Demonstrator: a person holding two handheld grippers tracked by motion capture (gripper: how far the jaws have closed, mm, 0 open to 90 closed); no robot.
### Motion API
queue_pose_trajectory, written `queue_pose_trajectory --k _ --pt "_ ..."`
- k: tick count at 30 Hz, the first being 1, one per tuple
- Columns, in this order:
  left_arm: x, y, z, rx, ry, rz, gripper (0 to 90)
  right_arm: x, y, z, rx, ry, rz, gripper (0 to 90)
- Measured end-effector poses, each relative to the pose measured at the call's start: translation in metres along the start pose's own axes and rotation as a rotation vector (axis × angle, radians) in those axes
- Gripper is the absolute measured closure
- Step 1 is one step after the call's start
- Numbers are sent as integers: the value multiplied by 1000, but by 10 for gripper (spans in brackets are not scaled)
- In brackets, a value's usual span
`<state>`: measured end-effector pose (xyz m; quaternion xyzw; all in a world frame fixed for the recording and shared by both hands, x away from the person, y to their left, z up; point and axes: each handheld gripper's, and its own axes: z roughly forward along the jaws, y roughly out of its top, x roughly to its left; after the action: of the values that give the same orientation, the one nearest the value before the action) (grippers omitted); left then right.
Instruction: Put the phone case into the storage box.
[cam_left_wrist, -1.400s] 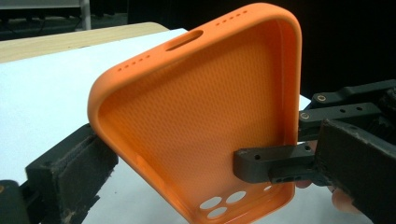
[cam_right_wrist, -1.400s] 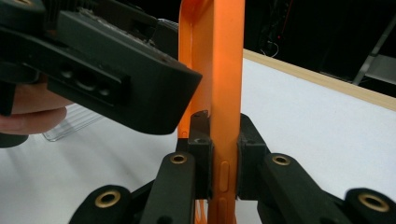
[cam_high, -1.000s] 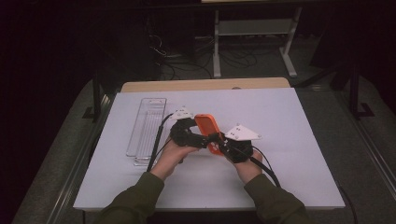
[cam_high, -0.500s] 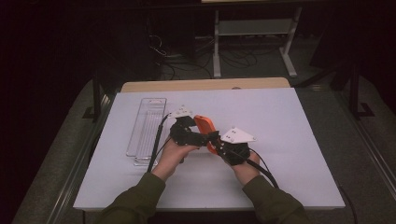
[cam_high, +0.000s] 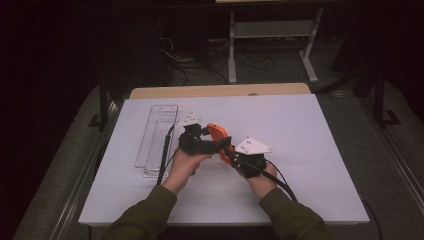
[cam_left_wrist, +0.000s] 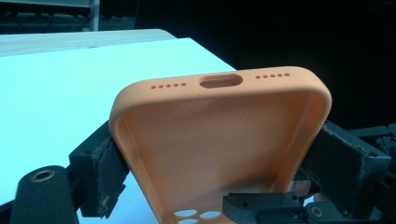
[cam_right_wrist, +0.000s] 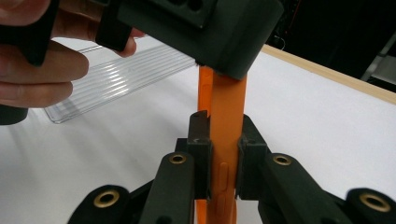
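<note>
Orange phone case (cam_high: 216, 134) beside clear tray (cam_high: 156, 134), between both grippers.

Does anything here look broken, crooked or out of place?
Nothing stands out. The orange phone case looks intact, held off the table between the left gripper and right gripper; the clear tray lies flat.

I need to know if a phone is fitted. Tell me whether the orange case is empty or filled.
Empty. The left gripper view shows the orange case with its textured inner lining bare and open camera holes at the bottom.
</note>
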<state>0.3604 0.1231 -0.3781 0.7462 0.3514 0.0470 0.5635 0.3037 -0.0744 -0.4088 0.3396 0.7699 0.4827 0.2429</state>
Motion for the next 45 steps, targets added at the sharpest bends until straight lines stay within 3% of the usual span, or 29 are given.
queue_pose_trajectory --k 20,35,41,45 --pt "-2 2 -1 10 -5 20 156 0 0 0 -1 4 -17 758" --pt "-2 2 -1 17 4 38 157 -5 1 0 16 4 -4 408" --pt "-3 3 -2 9 2 20 157 -9 0 3 72 51 35 304" --pt "-3 3 -2 14 4 31 157 -13 1 5 88 70 39 225"
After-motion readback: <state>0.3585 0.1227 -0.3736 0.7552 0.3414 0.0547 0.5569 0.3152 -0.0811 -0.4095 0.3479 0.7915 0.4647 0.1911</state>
